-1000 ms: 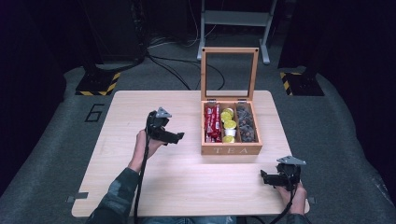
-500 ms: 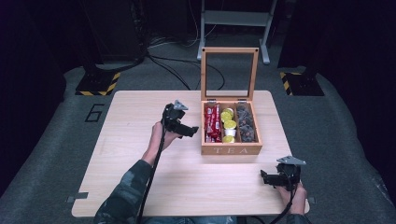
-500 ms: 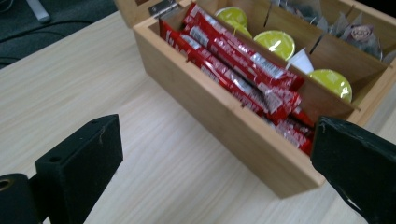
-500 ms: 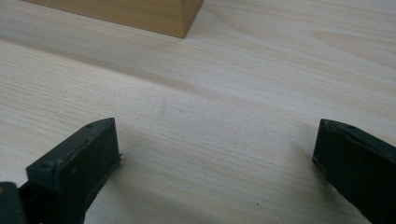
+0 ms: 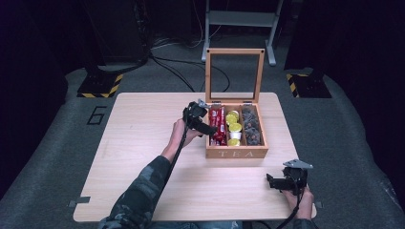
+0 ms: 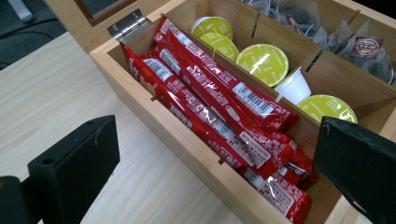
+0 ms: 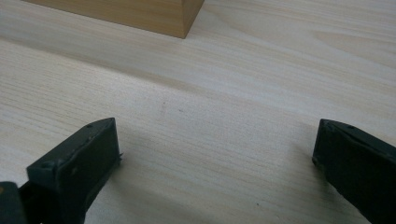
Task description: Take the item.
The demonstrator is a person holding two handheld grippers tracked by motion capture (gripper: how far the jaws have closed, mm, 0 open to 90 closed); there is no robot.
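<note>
I have the left gripper (image 5: 206,125) at the left wall of the wooden box (image 5: 236,153), over its left compartment. In the left gripper view its jaws stand wide apart with nothing between them, one jaw over the table (image 5: 143,143) outside the box and the other over the near part of the box. Below them the red sachets (image 6: 219,126) lie packed lengthwise in that left compartment. The middle compartment holds the yellow-lidded cups (image 6: 264,63), one of them tipped on its side so its white body shows. The right compartment holds grey tea bags (image 6: 369,51). The box sits at the far right part of the table, its front marked TEA, and its glass lid (image 5: 235,74) stands upright at the far side.

My right gripper (image 5: 274,182) is low at the near right corner of the table, well apart from the box. Its jaws are also spread wide and empty, over bare wood, with a corner of the box (image 7: 140,16) ahead.
</note>
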